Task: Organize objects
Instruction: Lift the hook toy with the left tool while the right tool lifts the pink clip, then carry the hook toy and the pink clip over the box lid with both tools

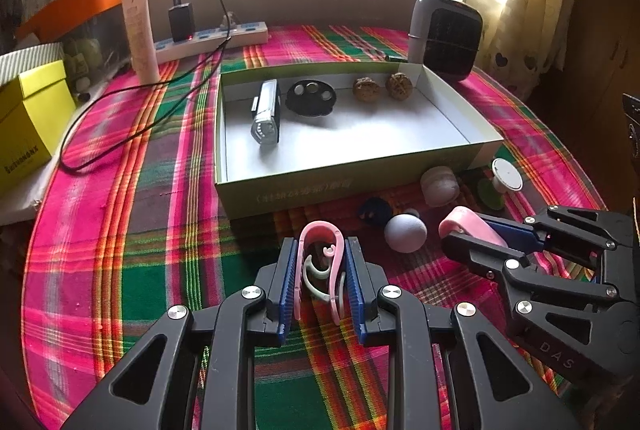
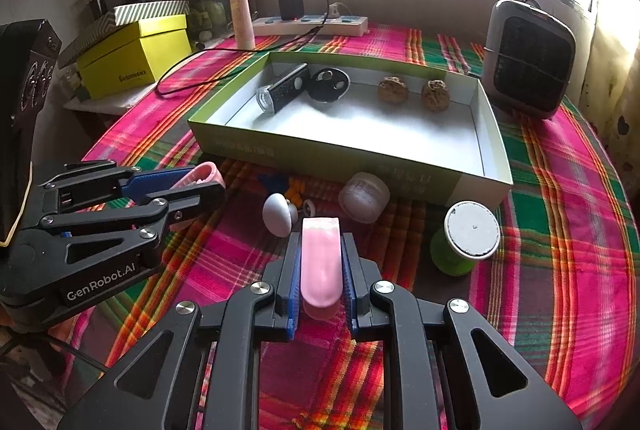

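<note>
A: Nearest first. The left tool (image 1: pixel 320 270) is pinching a pink hook (image 1: pixel 318 262), a springy open loop with a pale one tangled inside it. The grip sits on the curved sides, so the loop could flex and squirt out, or the pale one could drop free on the way.

B: And the right tool (image 2: pixel 320 262)?

A: It is pressed onto a pink tube (image 2: pixel 320 262), held lengthwise. The surface looks smooth and rounded; a tilt might let it slide forward.

B: Beyond them?

A: A grey ball (image 2: pixel 278 214), a translucent jar (image 2: pixel 364 196) and a green spool (image 2: pixel 466 238) lie loose on the worktop (image 2: pixel 580 230), just before the open box (image 1: pixel 320 186). A low pass could knock the ball rolling.

B: The box itself?

A: Its near wall stands between both tools and the white floor, where a torch (image 1: pixel 266 118), a black disc (image 1: pixel 310 96) and two walnuts (image 1: pixel 382 86) already rest. Clipping that wall would likely shove the light box.
</note>
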